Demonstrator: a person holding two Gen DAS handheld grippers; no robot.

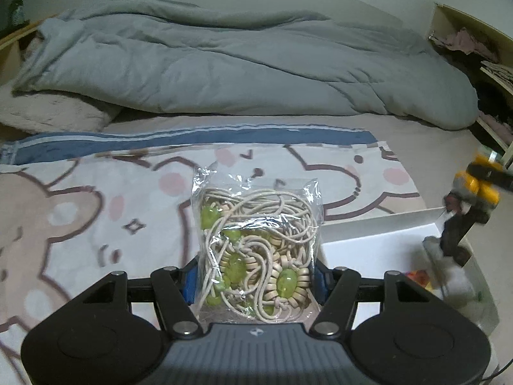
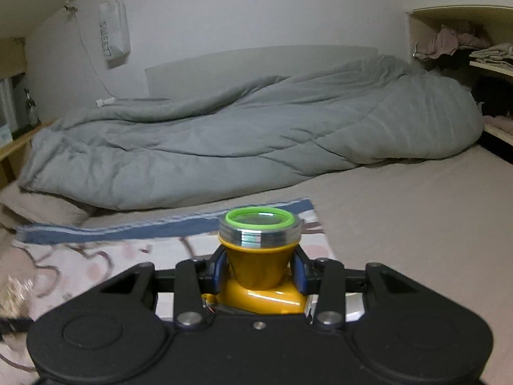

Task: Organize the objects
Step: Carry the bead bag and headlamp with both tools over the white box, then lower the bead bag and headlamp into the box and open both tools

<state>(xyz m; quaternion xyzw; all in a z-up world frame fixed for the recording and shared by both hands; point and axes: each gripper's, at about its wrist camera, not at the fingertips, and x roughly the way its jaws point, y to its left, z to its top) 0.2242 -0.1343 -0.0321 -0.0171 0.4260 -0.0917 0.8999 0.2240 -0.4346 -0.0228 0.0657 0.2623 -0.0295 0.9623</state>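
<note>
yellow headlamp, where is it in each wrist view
Left wrist view: the yellow headlamp shows blurred at the far right edge, above the white box.
Right wrist view: it sits at bottom centre, clamped between the right gripper jaws, lens facing away.
Shared landmark: the grey duvet across the bed.

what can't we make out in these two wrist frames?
- Left wrist view: white box contents, blurred and cut off by the right gripper.
- Left wrist view: bottom of the bead bag, hidden behind the left gripper.
- Right wrist view: base of the yellow headlamp, hidden by the gripper body.
</note>
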